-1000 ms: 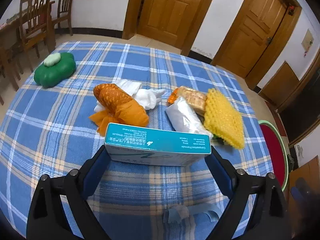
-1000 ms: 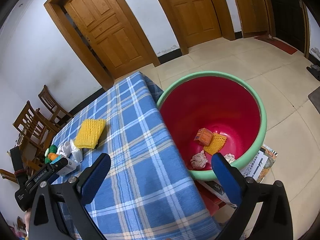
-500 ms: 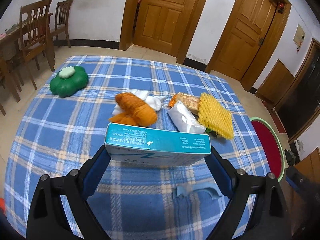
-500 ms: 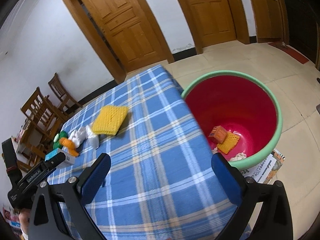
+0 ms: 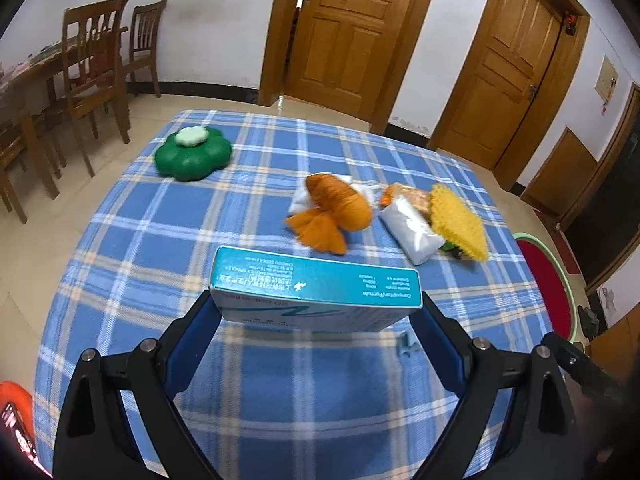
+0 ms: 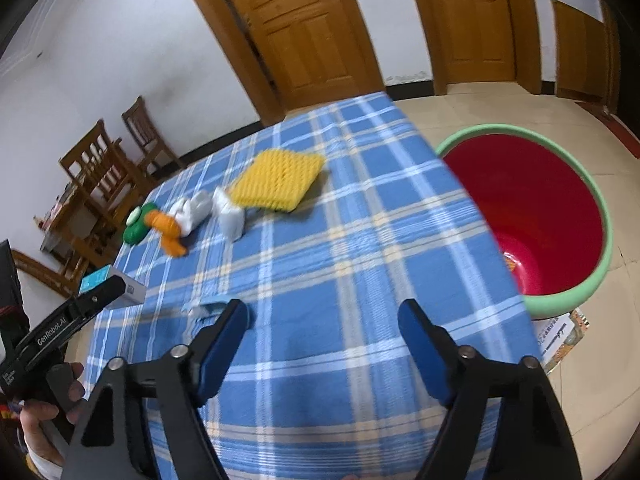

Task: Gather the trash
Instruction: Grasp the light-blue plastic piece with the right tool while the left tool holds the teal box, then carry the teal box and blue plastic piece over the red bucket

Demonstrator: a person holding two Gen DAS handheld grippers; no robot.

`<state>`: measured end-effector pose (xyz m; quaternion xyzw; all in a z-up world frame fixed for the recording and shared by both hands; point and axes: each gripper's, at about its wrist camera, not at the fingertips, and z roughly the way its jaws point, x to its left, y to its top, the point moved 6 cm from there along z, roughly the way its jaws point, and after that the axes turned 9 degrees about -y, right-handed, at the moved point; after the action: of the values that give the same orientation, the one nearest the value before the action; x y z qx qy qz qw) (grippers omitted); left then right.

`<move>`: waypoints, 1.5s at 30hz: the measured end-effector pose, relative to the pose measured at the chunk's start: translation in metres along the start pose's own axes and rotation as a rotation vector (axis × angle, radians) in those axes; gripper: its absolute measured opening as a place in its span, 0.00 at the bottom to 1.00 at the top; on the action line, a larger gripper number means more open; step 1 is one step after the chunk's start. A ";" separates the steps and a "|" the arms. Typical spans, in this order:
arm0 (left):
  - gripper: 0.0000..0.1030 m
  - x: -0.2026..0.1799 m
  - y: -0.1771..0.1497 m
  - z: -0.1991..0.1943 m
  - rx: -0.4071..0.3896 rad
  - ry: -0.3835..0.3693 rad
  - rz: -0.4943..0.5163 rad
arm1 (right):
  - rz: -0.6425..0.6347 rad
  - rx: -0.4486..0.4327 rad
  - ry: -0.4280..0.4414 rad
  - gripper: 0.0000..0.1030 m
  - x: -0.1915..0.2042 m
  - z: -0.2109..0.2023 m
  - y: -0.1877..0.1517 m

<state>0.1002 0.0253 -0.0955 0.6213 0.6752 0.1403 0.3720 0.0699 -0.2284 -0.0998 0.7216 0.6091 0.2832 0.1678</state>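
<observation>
My left gripper (image 5: 316,316) is shut on a teal medicine box (image 5: 316,294) and holds it above the near part of the blue plaid table (image 5: 160,240). The box also shows in the right wrist view (image 6: 112,282). Beyond it lie an orange wrapper (image 5: 332,210), a white packet (image 5: 410,230), a yellow foam net (image 5: 458,216) and white tissue. My right gripper (image 6: 324,312) is open and empty above the table's near edge. A small blue scrap (image 6: 208,306) lies by its left finger. The red basin with a green rim (image 6: 532,208) stands on the floor to the right.
A green flower-shaped container (image 5: 194,154) sits at the table's far left. Wooden chairs (image 5: 96,68) stand beyond the table on the left. Wooden doors (image 5: 348,28) line the back wall. A printed paper (image 6: 560,330) lies under the basin.
My left gripper has lifted and pulled back with the box, so the trash pile looks farther away. My right gripper has swung left from the basin to over the table.
</observation>
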 end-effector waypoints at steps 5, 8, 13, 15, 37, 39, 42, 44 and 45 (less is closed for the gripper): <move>0.91 0.018 -0.007 -0.006 -0.006 0.024 -0.019 | -0.067 0.021 0.016 0.69 0.025 0.009 -0.008; 0.91 0.028 -0.010 -0.009 -0.009 0.033 -0.033 | -0.098 0.031 0.019 0.66 0.037 0.014 -0.011; 0.91 0.044 -0.017 -0.011 -0.007 0.047 -0.058 | -0.151 0.049 0.018 0.58 0.059 0.025 -0.017; 0.91 0.050 -0.019 -0.013 -0.008 0.050 -0.071 | -0.167 0.057 0.017 0.54 0.066 0.030 -0.017; 0.91 0.081 -0.027 -0.018 -0.025 0.064 -0.133 | -0.221 0.036 0.005 0.13 0.084 0.045 -0.018; 0.91 0.080 -0.026 -0.018 -0.027 0.063 -0.130 | -0.216 0.026 0.008 0.13 0.082 0.042 -0.017; 0.91 0.078 -0.025 -0.019 -0.029 0.063 -0.126 | -0.206 0.015 0.012 0.13 0.078 0.037 -0.015; 0.91 0.076 -0.024 -0.020 -0.030 0.063 -0.122 | -0.198 0.006 0.013 0.13 0.075 0.033 -0.014; 0.91 0.074 -0.024 -0.020 -0.031 0.062 -0.120 | -0.194 0.000 0.014 0.13 0.073 0.031 -0.013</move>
<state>0.0729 0.0966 -0.1216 0.5692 0.7203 0.1473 0.3681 0.0861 -0.1514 -0.1167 0.6571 0.6773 0.2707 0.1902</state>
